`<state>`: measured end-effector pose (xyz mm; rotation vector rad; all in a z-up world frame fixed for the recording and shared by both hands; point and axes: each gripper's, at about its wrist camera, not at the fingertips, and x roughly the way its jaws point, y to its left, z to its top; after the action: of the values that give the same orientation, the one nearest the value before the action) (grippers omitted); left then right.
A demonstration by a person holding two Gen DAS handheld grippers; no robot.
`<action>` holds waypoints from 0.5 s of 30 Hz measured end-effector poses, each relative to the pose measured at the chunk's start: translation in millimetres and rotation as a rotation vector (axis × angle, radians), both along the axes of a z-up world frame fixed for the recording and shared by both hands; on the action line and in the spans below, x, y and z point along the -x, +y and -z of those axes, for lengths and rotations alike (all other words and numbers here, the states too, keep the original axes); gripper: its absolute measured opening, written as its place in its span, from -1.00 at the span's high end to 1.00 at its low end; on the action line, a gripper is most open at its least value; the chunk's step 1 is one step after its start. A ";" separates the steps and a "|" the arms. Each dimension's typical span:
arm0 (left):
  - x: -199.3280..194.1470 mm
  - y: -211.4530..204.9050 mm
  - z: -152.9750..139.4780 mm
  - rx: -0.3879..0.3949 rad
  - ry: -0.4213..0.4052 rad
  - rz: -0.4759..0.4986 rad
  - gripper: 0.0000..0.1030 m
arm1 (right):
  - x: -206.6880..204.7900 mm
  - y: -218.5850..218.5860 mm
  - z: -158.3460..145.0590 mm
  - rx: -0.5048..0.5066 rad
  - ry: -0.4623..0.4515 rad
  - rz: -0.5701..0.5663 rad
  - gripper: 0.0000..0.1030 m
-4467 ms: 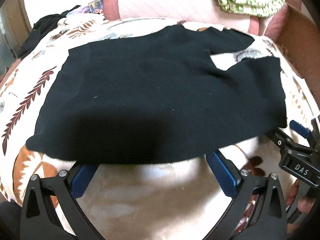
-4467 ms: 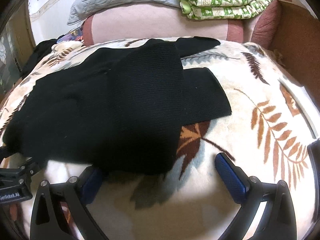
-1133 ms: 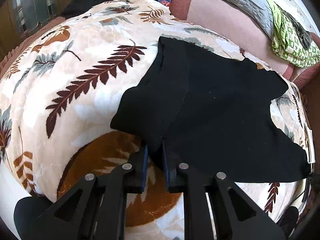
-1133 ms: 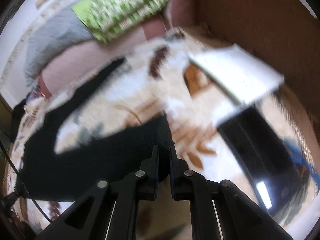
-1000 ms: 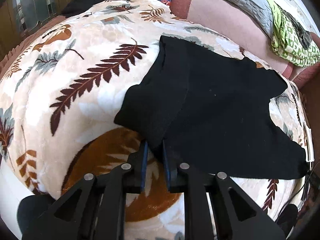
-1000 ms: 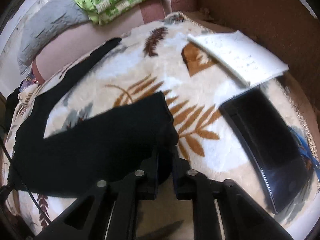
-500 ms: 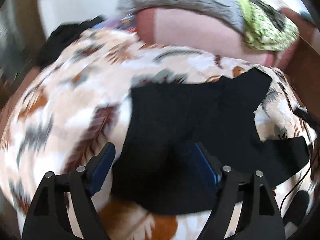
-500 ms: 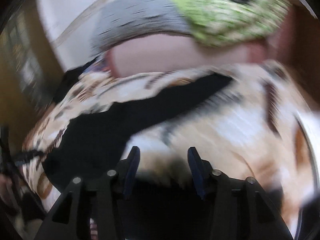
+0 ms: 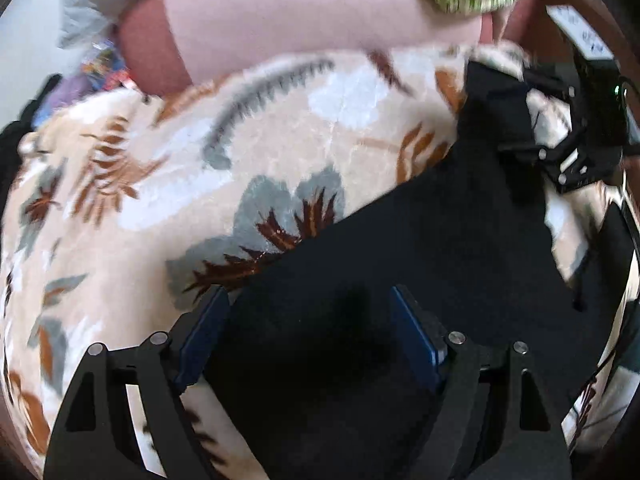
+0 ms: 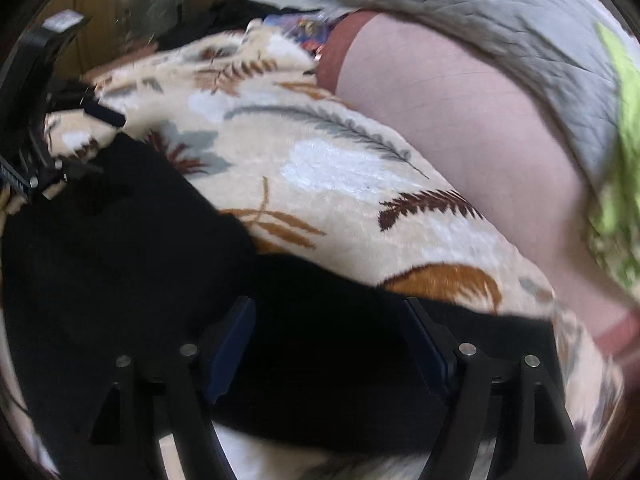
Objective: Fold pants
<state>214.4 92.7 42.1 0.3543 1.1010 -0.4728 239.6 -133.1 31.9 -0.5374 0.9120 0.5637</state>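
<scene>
You are holding both the left hand-held gripper (image 9: 310, 326) and the right hand-held gripper (image 10: 328, 338), jaws just opened wide and empty, over the partly folded pants (image 9: 420, 264) on the bed (image 9: 280, 128), further folds remaining.

Both wrist cams close, angled steeply down; both see the black pants (image 9: 420, 260) and blanket (image 10: 340, 168).

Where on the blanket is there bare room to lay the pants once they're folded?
Bare blanket runs from the black pants up to the pink cushion; the right wrist view shows the same strip. It is crowded near both tools, left tool and right tool, where the pants spread.
</scene>
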 end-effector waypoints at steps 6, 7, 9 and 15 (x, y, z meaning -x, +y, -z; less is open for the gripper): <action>-19.7 -13.3 23.6 -0.067 0.018 0.046 -0.61 | -23.4 10.4 25.5 0.059 0.079 -0.071 -0.55; -21.2 -14.4 23.8 -0.065 0.017 0.041 -0.60 | -23.7 10.0 25.6 0.042 0.094 -0.071 -0.45; -21.9 -15.8 25.2 -0.060 0.015 0.033 -0.57 | -17.0 9.6 23.3 -0.013 0.129 -0.100 0.42; -3.8 -20.5 13.3 -0.031 -0.020 0.022 0.87 | 25.2 -5.3 3.5 0.000 0.001 -0.036 0.93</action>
<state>218.2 72.2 28.8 0.3976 1.0872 -0.4714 214.4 -138.4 28.4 -0.5542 0.9050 0.5967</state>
